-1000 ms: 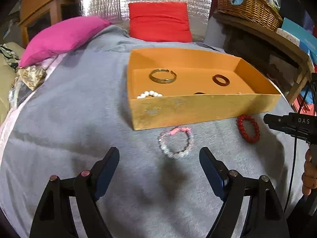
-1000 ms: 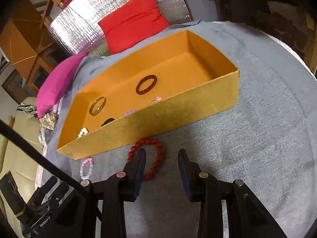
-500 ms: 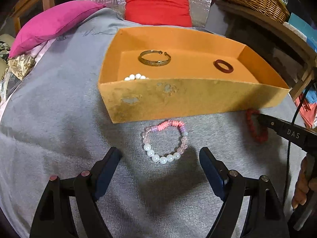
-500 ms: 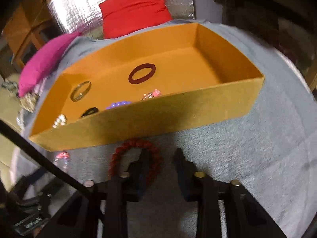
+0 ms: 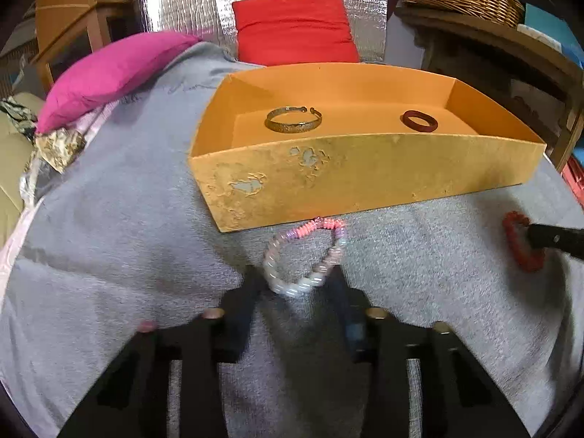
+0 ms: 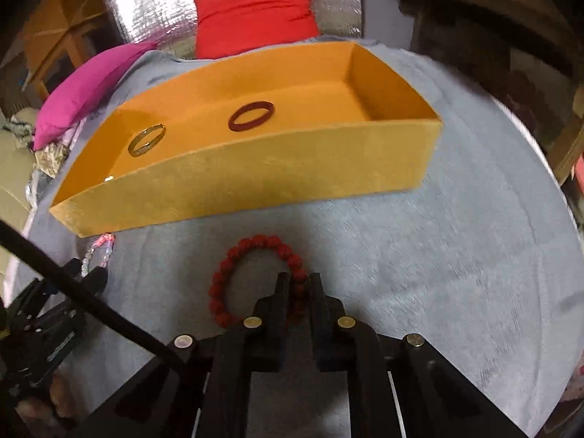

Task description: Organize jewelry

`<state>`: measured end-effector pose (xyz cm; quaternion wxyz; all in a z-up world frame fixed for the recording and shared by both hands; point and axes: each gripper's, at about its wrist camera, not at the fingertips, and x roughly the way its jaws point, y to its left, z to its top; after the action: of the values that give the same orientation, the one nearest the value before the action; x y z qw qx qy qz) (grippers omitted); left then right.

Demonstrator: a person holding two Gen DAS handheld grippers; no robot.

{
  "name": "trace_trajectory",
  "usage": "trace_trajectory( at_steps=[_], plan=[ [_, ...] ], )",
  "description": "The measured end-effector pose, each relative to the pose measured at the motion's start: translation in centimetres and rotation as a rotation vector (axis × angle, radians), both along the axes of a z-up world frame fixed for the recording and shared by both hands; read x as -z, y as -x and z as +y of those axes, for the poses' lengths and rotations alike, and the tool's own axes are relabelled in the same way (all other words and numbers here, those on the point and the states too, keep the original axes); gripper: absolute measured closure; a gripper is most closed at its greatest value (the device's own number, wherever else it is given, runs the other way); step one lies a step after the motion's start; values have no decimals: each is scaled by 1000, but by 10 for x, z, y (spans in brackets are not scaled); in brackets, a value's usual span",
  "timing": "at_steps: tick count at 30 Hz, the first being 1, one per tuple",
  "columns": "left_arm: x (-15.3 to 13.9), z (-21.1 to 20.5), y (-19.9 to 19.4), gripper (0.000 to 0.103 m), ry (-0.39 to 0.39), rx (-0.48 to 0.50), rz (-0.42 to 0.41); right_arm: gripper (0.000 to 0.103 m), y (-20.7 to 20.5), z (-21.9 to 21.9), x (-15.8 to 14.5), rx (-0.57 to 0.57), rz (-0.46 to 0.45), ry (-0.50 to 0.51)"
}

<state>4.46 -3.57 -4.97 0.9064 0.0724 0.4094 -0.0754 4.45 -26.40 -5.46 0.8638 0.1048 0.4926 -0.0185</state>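
My left tongs (image 5: 297, 284) have just been closing around the near arc of the pink-and-white beaded bracelet (image 5: 304, 255). That arc sits between the two fingers and both tips are at the beads, though motion blur keeps me from telling whether they truly press it yet. The bracelet lies on the grey blanket (image 5: 109, 255), its pink far end just touching the front wall of the orange cardboard box (image 5: 365, 175).

My right tongs (image 6: 297, 284) have also just been closing and are now pinching the right-hand side of the red beaded bracelet (image 6: 252, 248), with a thin run of beads clamped between the nearly shut fingers. This bracelet rests on the blanket just in front of the box's long front wall (image 6: 255, 182), nearer its middle. In the left view the same bracelet (image 5: 518, 241) shows off to the right with a dark tong tip on it.

Inside the box I see a gold open bangle (image 5: 294, 120) toward the left end and a dark red ring-shaped bangle (image 5: 419, 121) toward the right, well apart from each other. Beyond the box lie a magenta pillow (image 5: 109, 73) and a red cushion (image 5: 292, 25) against silver foil.
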Motion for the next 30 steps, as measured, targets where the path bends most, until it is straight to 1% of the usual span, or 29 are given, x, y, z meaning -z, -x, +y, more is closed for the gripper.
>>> trace_trajectory(
  at_steps=[1,5,8,14,17,20,21,23,24,25,29,30],
  plan=[
    [0,0,1,84,6,9,10,92,1,-7,0,7,5,-25],
    [-2,-4,7,85,19,34,22,92,2,-25,2,45,25,-106],
    [-8,0,12,85,56,51,36,92,2,-35,2,72,29,-162],
    [-29,30,19,85,161,45,31,92,12,-41,-7,62,-20,-233],
    [-33,44,18,85,179,36,36,92,14,-41,-8,60,-31,-264],
    [-33,50,20,85,203,59,62,92,14,-36,-9,56,-37,-268],
    [-32,50,21,83,205,68,72,92,11,-33,-8,53,-38,-268],
    [-29,48,23,72,197,83,88,92,9,-32,-7,48,-35,-272],
    [-28,46,24,57,191,91,95,92,8,-31,-6,46,-32,-275],
    [-27,45,24,47,183,97,99,92,6,-31,-5,44,-29,-273],
    [-25,39,31,45,150,133,97,92,5,-40,-2,45,-17,-266],
    [-24,37,31,43,142,136,98,90,5,-44,-1,51,-13,-271]
  ],
)
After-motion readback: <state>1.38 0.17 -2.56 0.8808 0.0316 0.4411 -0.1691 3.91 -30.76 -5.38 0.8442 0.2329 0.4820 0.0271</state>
